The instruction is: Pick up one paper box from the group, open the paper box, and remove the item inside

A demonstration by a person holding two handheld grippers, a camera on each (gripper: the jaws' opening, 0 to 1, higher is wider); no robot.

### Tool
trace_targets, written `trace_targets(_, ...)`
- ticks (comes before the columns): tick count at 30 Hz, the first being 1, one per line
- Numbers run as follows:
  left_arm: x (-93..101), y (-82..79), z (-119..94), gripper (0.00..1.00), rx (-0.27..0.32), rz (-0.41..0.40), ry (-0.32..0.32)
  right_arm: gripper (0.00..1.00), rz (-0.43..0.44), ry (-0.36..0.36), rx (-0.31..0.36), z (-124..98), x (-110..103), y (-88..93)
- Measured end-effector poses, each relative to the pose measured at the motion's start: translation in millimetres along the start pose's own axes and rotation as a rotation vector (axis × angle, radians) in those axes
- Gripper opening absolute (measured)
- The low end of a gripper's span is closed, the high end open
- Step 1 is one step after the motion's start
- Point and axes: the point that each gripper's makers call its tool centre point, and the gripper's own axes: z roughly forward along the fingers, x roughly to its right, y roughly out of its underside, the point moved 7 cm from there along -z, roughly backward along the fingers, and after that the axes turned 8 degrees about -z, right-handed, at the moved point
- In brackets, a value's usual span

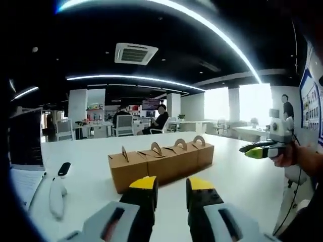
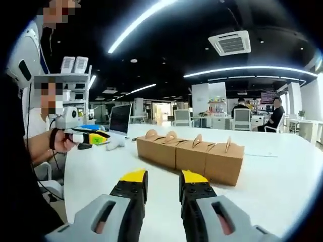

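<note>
A row of several brown paper boxes point(image 1: 161, 164) with arched carry handles stands on the white table point(image 1: 242, 181), all closed. In the left gripper view my left gripper point(image 1: 171, 184) is open just in front of the nearest box, its yellow-tipped jaws apart with nothing between them. The right gripper point(image 1: 260, 149) comes in from the right, held in a hand above the table. In the right gripper view the boxes point(image 2: 192, 154) run diagonally ahead of my right gripper point(image 2: 164, 176), which is open and empty. The left gripper point(image 2: 91, 136) is at the left, held in a hand.
A laptop point(image 1: 25, 138) stands at the table's left end with a white handheld device point(image 1: 58, 189) beside it; both also show as the laptop point(image 2: 120, 118) and the device point(image 2: 116, 142). A person point(image 2: 30, 131) sits at the left. Seated people and chairs point(image 1: 123, 123) are far behind.
</note>
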Motion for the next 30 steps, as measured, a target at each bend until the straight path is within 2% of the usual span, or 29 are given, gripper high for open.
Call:
trace_targets(5, 0.8, 4.7, 1, 0.25, -0.016, -0.017, 0.015, 0.27, 0.002, -0.019, -0.022, 8, -1, 3.8)
trace_targets(13, -8.5, 2.0, 1, 0.25, 0.005, -0.034, 0.020, 0.27, -0.018, -0.013, -0.025, 19, 9, -5.9)
trace_targets(30, -20.6, 14.5, 7, 0.25, -0.009, -0.062, 0.011, 0.27, -0.041, 0.001, -0.055, 28, 17, -11.4)
